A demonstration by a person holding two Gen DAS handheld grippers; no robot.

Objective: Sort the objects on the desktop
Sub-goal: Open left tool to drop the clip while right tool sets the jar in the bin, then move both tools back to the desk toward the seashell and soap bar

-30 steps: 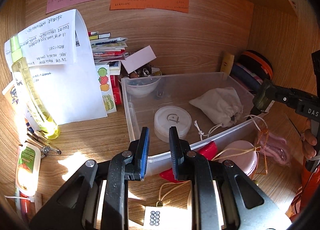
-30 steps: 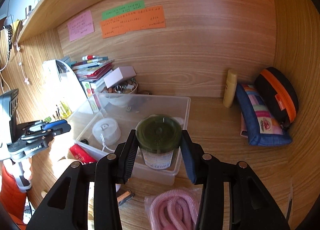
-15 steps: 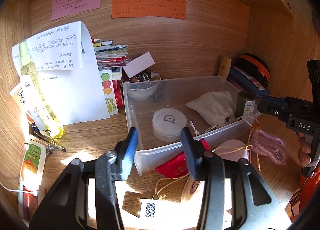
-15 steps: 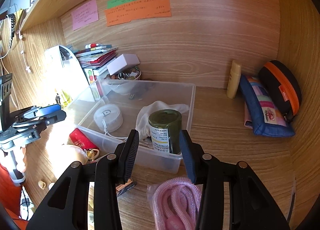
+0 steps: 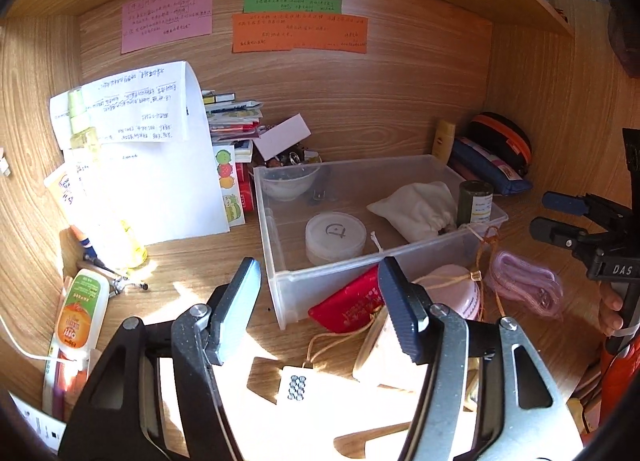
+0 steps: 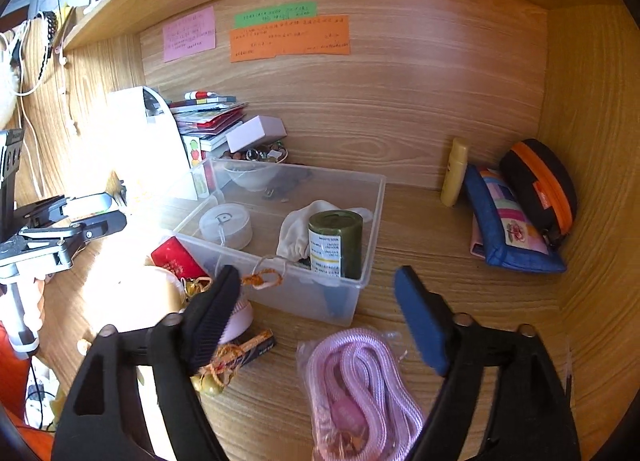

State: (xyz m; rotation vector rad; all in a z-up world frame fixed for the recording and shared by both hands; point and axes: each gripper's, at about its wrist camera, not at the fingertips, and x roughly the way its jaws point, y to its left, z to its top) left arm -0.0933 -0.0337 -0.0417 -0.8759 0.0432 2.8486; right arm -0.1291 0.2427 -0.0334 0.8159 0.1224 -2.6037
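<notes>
The right tongs (image 6: 316, 315) hang spread wide and hold nothing, above the worktop (image 6: 440, 301) just short of the clear plastic bin (image 6: 372, 221). The dark green jar (image 6: 335, 243) stands upright in the bin's near right corner, beside a white cloth pouch (image 6: 296, 229) and a round lidded tub (image 6: 226, 223) (translucent, flat). The left tongs (image 5: 318, 305) are likewise parted and empty, over a red packet (image 5: 348, 303).

— What's in the bin (image 6: 370, 221)?
— A jar (image 6: 335, 243) at its near right corner, a cloth pouch (image 6: 298, 231) just left of it, a round case (image 6: 226, 223) further left.
— And before it?
— A bagged cord (image 6: 356, 381).
</notes>
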